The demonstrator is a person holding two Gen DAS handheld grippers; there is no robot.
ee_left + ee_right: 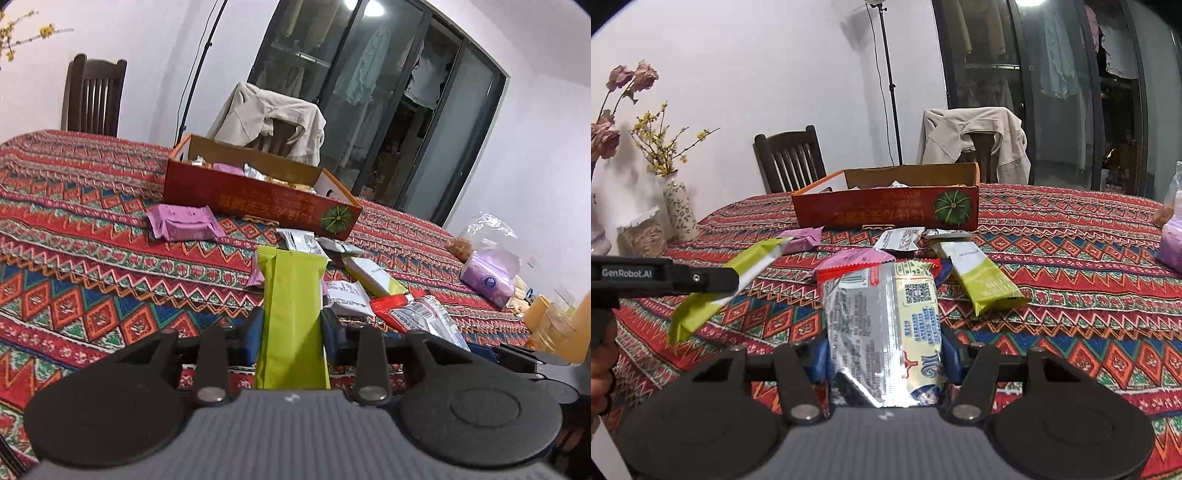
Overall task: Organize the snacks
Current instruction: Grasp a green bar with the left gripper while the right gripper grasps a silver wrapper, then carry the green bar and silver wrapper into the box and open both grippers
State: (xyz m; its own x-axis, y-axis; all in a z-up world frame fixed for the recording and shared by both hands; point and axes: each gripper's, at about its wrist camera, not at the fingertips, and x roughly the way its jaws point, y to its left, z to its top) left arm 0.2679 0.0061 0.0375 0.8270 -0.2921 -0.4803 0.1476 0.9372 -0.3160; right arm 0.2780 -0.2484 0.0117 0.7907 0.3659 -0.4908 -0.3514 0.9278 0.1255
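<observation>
A: Left wrist view first. What's the surface?

B: A table under a zigzag-patterned cloth (92,229), red, blue and green. Behind it stand a dark chair (94,96), a second chair draped with a beige jacket (273,114), and glass doors (388,92) with clothes hanging behind them.

A: And the tool?

B: The left gripper (291,325) is clamped on a green bar (291,295), which sticks up and away above the cloth. Beyond it sits the red box (258,199) with snacks inside, a purple packet (183,223) just before it, and more wrappers to the right.

A: Now the right wrist view.

B: Same cloth (1071,266), same box (886,214). The right gripper (884,354) grips a silver packet (882,325) held off the table.

A: Anything only this view shows?

B: A vase (679,210) of yellow twigs, dried pink roses (613,110), a lamp stand (890,92), and the left gripper (735,282) from the side, carrying its green bar (701,314) tilted. Another green bar (979,280) lies on the cloth. Only the left view shows the tissue pack (487,273).
</observation>
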